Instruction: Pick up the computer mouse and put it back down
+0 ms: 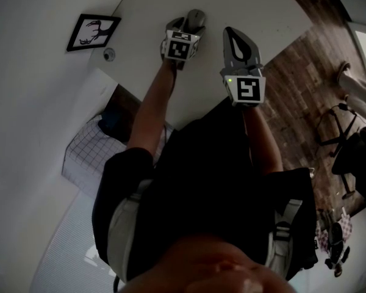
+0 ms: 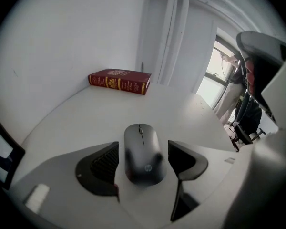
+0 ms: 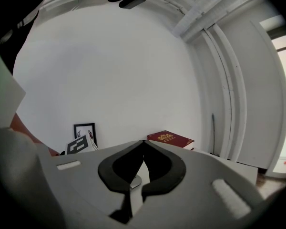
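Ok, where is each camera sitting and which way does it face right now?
Head view: on the person's head, steeply down at the white table; shows torso, forearms, left hand-held gripper, right hand-held gripper.
Left gripper view: on the left hand-held gripper, tilted down at the computer mouse between its open jaws.
Right gripper view: on the right hand-held gripper, near level toward the wall; jaws shut.
Shared: both gripper views show the red book; head and right gripper views, the framed picture.

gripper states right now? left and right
Left gripper: open, mouse between the jaws, not gripped.
Right gripper: shut, empty.
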A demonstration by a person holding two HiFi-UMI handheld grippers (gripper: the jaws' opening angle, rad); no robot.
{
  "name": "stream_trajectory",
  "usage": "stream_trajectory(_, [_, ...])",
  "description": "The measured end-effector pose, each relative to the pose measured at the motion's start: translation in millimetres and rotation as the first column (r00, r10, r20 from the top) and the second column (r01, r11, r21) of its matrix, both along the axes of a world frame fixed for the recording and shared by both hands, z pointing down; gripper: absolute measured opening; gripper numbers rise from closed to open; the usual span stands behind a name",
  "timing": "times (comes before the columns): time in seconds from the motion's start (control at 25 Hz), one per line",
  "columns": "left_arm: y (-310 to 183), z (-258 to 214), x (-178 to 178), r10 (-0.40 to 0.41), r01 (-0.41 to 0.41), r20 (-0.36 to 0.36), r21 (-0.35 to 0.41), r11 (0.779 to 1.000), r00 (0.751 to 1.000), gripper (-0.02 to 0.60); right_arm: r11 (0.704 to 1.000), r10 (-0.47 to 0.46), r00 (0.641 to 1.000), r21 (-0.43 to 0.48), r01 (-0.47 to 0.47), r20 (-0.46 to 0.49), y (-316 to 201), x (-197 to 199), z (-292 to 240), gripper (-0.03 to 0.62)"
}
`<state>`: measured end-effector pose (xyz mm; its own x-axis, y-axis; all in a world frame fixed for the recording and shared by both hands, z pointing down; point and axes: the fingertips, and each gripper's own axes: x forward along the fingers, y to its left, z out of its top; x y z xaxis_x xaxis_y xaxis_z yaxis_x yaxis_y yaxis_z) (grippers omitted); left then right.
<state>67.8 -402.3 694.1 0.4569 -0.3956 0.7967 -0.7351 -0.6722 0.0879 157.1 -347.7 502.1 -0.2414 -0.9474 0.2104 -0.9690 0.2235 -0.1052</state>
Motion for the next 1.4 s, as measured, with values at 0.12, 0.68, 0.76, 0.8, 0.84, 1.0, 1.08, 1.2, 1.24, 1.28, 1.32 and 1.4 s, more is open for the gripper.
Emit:
stream_trajectory(0.12, [2.3,-14.8,-6.4,-0.011,0.012,-0.009,0.037,0.999,1.000,0.315,1.000,-0.003,1.000,0.001,0.003,-0.002,3.7,-2.9,-3.4,0.015])
stream_trajectory(0.68, [47.9,-147.1,-42.7,-0.052,0.107,-0.167,0.341,0.934,0.985,0.105,0.993,-0.093,0.995,0.065,0.096,-0.041,28.4,-60.7,-40.0,0.015])
stream_trajectory(0.76, [59.3,-171.7,-57.4,-0.066,0.141,-0.192,0.408,0.902,0.979,0.022,0.990,-0.108,0.993,0.080,0.112,-0.050,36.8,-75.1,-48.1,0.014])
stream_trajectory(0.8, [65.4,-183.9,-65.5,-0.072,0.158,-0.209,0.437,0.885,0.975,0.003,0.989,-0.115,0.992,0.086,0.119,-0.052,41.5,-82.6,-52.2,0.015])
stream_trajectory(0.84, [71.5,-195.8,-73.6,-0.076,0.176,-0.227,0.462,0.869,0.971,0.002,0.988,-0.122,0.991,0.092,0.126,-0.054,46.3,-90.1,-56.4,0.014])
stream_trajectory(1.0, [101.1,-239.3,-108.5,-0.104,0.252,-0.290,0.541,0.803,0.951,0.002,0.978,-0.153,0.985,0.128,0.163,-0.081,70.8,-120.9,-77.6,0.014])
stream_trajectory(1.08, [120.1,-260.1,-126.0,-0.121,0.299,-0.332,0.562,0.771,0.936,0.002,0.975,-0.160,0.984,0.145,0.170,-0.084,87.1,-137.0,-88.7,0.014])
stream_trajectory(1.2, [149.7,-289.2,-144.2,-0.117,0.363,-0.419,0.575,0.733,0.900,0.002,0.972,-0.159,0.983,0.161,0.172,-0.089,111.7,-156.6,-101.8,0.015])
stream_trajectory(1.24, [159.6,-297.8,-148.5,-0.110,0.374,-0.436,0.584,0.721,0.893,0.002,0.970,-0.160,0.982,0.168,0.175,-0.097,119.3,-162.3,-105.8,0.014])
stream_trajectory(1.28, [168.7,-305.0,-152.2,-0.103,0.381,-0.447,0.593,0.710,0.888,0.002,0.968,-0.160,0.981,0.177,0.177,-0.107,126.3,-167.5,-110.3,0.014])
stream_trajectory(1.32, [176.5,-311.5,-155.4,-0.097,0.387,-0.456,0.601,0.699,0.885,0.002,0.966,-0.160,0.981,0.188,0.179,-0.114,132.5,-171.9,-115.5,0.014])
stream_trajectory(1.4, [190.3,-322.9,-159.2,-0.092,0.406,-0.479,0.608,0.682,0.873,0.002,0.959,-0.166,0.979,0.213,0.189,-0.122,145.3,-178.5,-128.5,0.014])
